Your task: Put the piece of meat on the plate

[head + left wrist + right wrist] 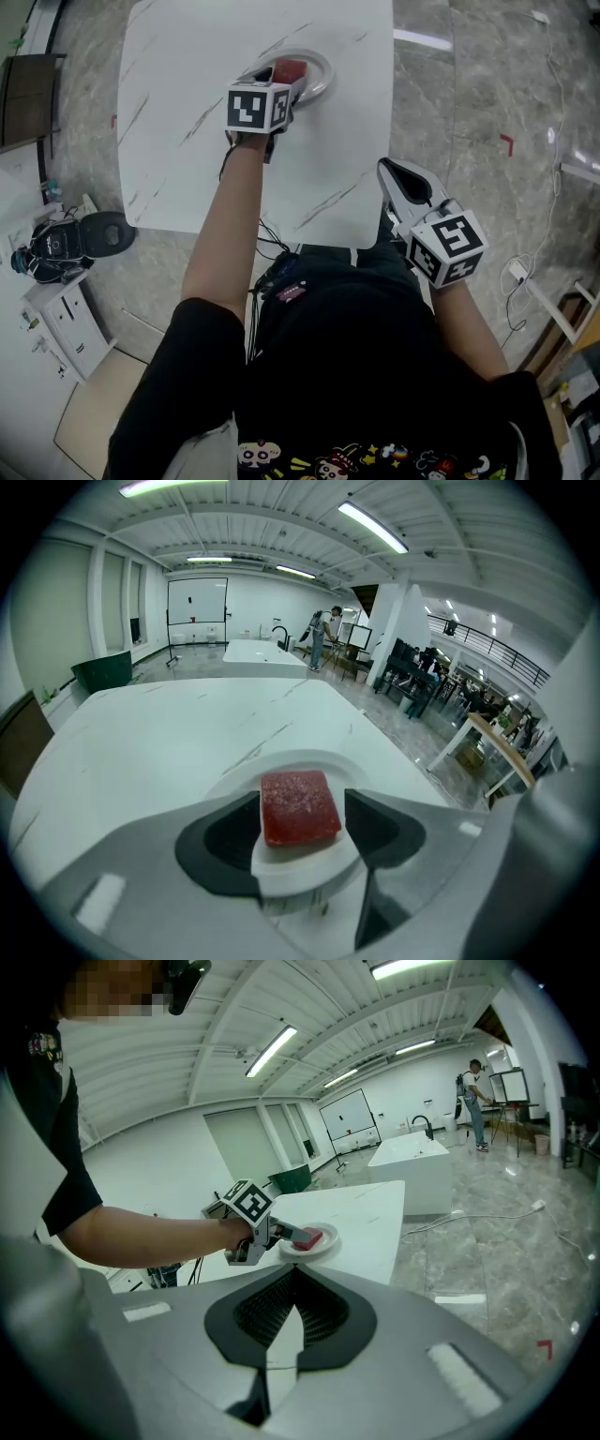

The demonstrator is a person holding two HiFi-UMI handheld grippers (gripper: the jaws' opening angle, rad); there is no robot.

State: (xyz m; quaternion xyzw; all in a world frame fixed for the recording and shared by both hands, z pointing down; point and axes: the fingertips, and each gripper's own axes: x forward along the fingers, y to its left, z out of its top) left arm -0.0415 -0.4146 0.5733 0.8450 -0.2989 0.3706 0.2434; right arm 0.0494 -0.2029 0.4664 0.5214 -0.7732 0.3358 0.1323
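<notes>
Step in hand: the placing itself, at or just past the let-go.

- Left hand-held gripper (285, 82) reaches out over the plate (324, 71) near the far edge of the white surface (187, 150).
- Left gripper view: meat (299, 806), a red slab, lies flat on the plate (281, 761), between the jaws.
- The jaws stand a little wider than the slab. The left one is at its edge, and a thin white strip shows on the right. They appear to have let go, though the wide-angle view makes light contact on the left side hard to rule out.
- Head view agrees: the meat (291, 70) is inside the plate rim, partly covered by the jaw tips.
- Right hand-held gripper (388, 174) is held back near the person's body, at the near right corner of the surface. Its own view shows the jaws (296, 1283) closed together with nothing between them. It takes no part in this step.

Judgement: the task looks all but done, since the meat is already resting on the plate.

Next move calls for:
- widening the left jaws enough to clear both sides of the slab;
- drawing the gripper straight back, or up, along its own axis;
- no sideways motion, as a jaw still touching could drag the meat or nudge the plate towards the far edge.

The right gripper need not move.
</notes>
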